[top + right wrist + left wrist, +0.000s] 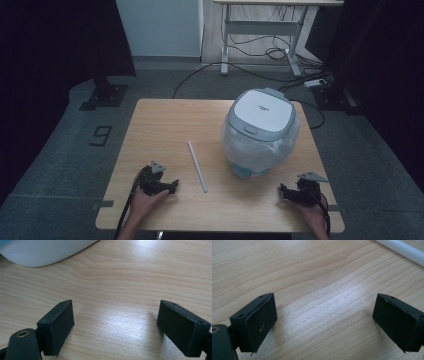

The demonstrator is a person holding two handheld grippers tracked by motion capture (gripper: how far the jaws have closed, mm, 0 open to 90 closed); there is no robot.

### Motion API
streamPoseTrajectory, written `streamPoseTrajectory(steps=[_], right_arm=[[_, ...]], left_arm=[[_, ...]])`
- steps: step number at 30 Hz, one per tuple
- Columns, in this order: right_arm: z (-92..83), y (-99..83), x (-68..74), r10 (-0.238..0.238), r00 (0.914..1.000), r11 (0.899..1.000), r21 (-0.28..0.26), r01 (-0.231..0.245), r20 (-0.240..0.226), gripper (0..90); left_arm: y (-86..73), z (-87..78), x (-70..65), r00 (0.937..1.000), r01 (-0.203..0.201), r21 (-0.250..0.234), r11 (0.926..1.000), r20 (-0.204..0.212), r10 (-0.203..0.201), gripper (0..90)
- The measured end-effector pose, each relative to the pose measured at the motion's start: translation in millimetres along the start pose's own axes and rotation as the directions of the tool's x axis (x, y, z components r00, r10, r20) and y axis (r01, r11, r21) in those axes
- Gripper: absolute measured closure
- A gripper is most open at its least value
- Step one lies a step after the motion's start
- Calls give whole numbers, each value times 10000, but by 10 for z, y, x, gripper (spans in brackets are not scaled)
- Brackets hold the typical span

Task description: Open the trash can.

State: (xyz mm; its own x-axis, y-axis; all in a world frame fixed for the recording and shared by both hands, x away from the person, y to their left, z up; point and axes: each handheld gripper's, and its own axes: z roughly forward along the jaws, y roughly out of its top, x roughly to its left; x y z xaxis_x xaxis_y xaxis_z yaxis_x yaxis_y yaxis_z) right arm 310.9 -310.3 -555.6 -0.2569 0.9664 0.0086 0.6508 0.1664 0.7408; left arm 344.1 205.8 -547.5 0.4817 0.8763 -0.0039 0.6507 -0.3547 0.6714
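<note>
Both sets of jaws stand wide apart with nothing between them, just bare wood. Left gripper (159, 183) rests on the tabletop (165, 125) just left of the white tube (197, 165) (near its lower end, not touching). Right gripper (300, 192) sits well right of the tube, near the front edge. The lidded white bin (260, 131), lined with a clear bag, stands just right of the tube.

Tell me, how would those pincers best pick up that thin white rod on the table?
Probably at the white rod's middle, coming straight down from above with the left gripper, jaws across its width. It lies flat on the table, long and thin, so a centre grip should keep it balanced.
</note>
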Motion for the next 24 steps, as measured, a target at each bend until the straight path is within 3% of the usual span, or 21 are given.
streamPoseTrajectory(steps=[12,24], right_arm=[[12,11,-18,51,10000,10000,-44,-51,57,152],[-17,2,-64,334,9992,9988,-357,-327,201,339]], left_arm=[[1,0,1,10000,-2,-2,10000,-4,2,52],[1,1,1,10000,-1,-3,10000,1,1,52]])
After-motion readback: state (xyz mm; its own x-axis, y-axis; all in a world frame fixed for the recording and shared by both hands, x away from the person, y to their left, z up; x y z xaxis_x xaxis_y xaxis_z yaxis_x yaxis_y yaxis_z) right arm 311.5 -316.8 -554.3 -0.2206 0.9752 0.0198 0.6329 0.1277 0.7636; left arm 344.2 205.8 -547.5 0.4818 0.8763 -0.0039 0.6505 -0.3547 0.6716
